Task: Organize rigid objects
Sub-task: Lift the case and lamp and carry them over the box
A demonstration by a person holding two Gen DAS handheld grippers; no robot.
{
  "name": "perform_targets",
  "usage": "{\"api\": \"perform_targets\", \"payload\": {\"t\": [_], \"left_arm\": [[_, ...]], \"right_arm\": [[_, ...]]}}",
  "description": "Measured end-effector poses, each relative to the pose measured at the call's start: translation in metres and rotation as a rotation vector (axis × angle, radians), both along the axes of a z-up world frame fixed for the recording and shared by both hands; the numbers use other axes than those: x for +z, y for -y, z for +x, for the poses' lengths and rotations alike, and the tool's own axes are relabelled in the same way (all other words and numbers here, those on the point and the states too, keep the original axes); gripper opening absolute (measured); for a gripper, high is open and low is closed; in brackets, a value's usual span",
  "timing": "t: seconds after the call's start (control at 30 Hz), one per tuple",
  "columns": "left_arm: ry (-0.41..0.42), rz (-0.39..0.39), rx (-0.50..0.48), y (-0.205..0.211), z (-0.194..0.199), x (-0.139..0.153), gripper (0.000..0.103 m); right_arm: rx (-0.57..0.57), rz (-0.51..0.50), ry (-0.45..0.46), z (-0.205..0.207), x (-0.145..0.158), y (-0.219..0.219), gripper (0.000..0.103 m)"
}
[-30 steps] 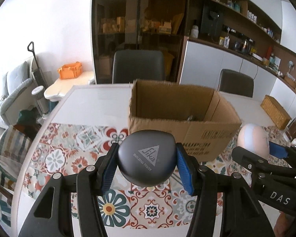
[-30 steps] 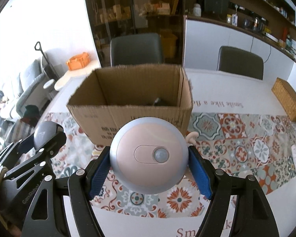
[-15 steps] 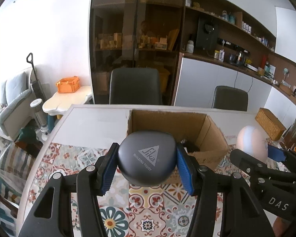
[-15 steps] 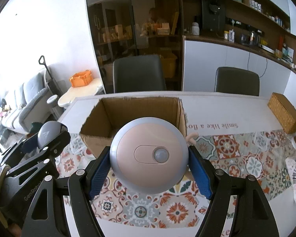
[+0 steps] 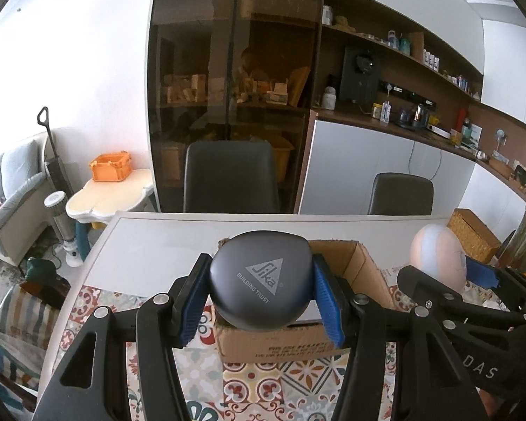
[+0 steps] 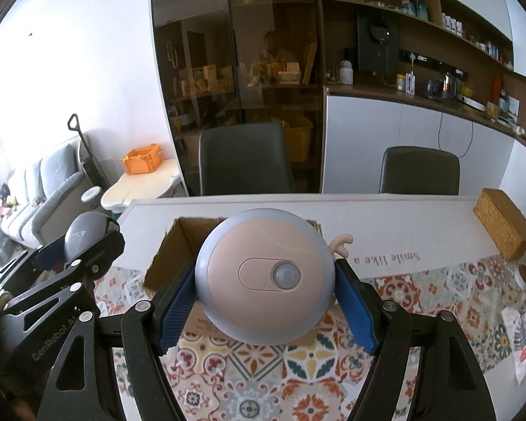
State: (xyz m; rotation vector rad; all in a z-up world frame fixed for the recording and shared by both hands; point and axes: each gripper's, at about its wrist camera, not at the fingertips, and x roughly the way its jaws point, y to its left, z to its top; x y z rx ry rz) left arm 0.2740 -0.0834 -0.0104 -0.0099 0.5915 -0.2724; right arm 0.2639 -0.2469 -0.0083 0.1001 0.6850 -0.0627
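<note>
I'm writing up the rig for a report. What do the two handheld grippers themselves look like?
Both are matte black plastic frames with triangular cut-outs and silver screw heads. Each finger carries a ribbed blue pad. The left gripper shows "GenRobot.AI" lettering on its side in the right wrist view; the right gripper shows "DAS" in the left wrist view. No cables or sleeves are visible.

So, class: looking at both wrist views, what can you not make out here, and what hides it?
- Inside of the cardboard box: left wrist view, blocked by the grey Sika case; right wrist view, blocked by the pink round sensor light.
- Print on the box front: left wrist view, cut by the left claw.
- Shelf items: both views, too small.
</note>
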Motion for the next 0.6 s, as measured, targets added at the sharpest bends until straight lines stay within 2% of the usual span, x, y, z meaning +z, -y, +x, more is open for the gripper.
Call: {"api": "perform_targets", "payload": {"t": [0.43, 0.6], "left_arm": [[-0.121, 0.015, -0.005, 0.007, 0.052, -0.01, 0.056], [-0.161, 0.058, 0.0, 0.014, 0.067, -0.018, 0.056]], "right_arm": [[0.005, 0.008, -0.06, 0.052, 0.003, 0.006, 0.075], [0.017, 0.009, -0.103, 0.069, -0.003, 0.006, 0.075]]}}
